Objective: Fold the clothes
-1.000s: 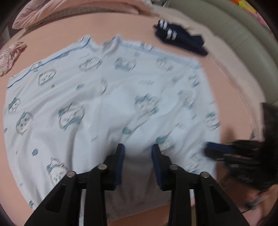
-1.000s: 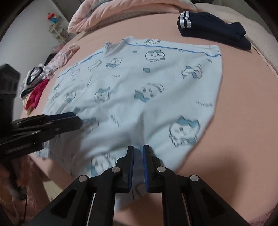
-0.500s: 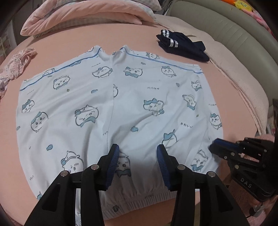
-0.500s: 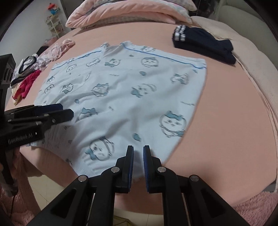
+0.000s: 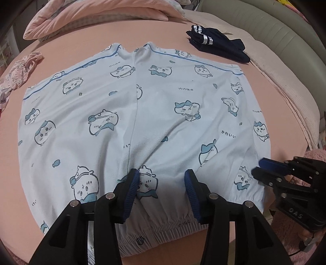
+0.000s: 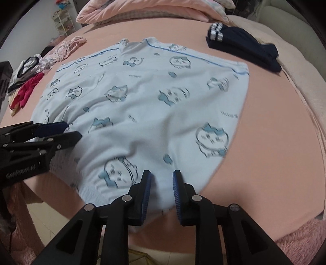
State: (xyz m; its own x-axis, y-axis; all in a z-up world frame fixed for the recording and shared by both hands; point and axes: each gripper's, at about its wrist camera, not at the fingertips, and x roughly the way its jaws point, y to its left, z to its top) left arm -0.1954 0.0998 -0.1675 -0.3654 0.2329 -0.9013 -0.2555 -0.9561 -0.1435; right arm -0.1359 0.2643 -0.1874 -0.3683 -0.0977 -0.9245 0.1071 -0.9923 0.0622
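Note:
Pale blue shorts printed with cartoon animals lie spread flat on the pink bed, elastic waistband nearest me. My left gripper hovers over the middle of the waistband, its jaws apart and nothing pinched between them. My right gripper is at the waistband's right corner and its jaws are opening; the cloth lies between and beneath the blue pads, which do not press on it. Each gripper shows in the other's view: the right one at the shorts' right edge, the left one at the left.
A folded navy garment lies at the far right of the bed. A pink quilt is bunched along the back. A pink garment and a small clothes pile lie at the left. The bed's edge and a fuzzy pink rug are below.
The right gripper's jaws, shut on the waistband corner a second ago, have parted. The left jaws have widened. The shorts now lie flatter and still.

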